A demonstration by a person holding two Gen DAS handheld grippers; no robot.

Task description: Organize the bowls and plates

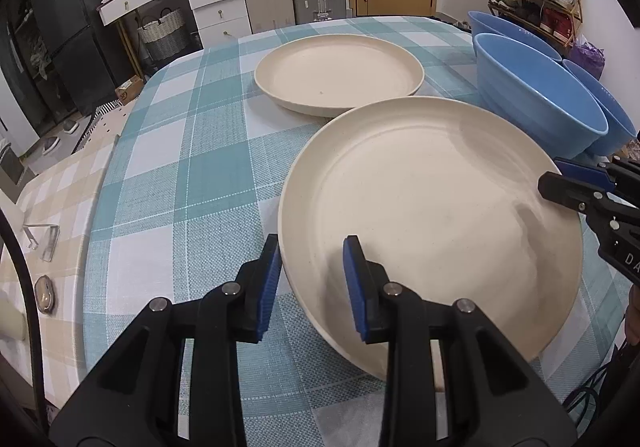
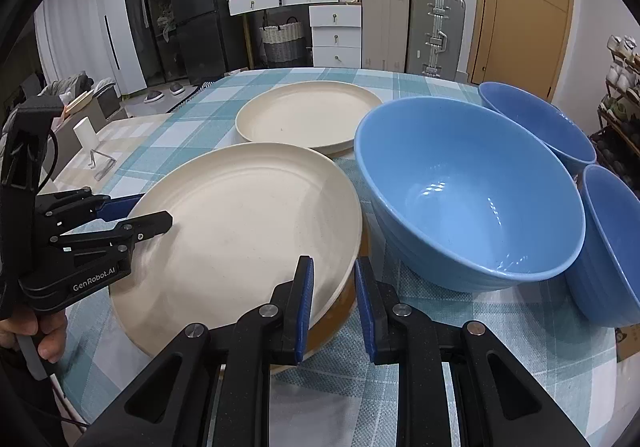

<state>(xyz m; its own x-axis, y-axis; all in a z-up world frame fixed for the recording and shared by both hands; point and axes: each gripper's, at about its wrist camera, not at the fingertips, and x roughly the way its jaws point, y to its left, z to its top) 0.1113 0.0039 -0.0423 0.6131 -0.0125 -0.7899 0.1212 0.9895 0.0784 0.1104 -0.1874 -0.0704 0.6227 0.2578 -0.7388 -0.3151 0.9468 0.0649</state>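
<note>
Cream and lightly speckled, the near plate is sitting tilted over the teal checked tablecloth, and you are holding it from both sides. Your left gripper is clamping its rim at about seven o'clock, one blue pad outside, one inside. Your right gripper is pinching the opposite rim at about three o'clock, jaws closed on the edge. At twelve o'clock from this plate, a second cream plate is lying flat on the cloth, its near edge just beside the held one. At two o'clock, three blue bowls are crowding together: the large bowl is standing just beside the plate's rim, with the far bowl and the side bowl behind and beside it.
</note>
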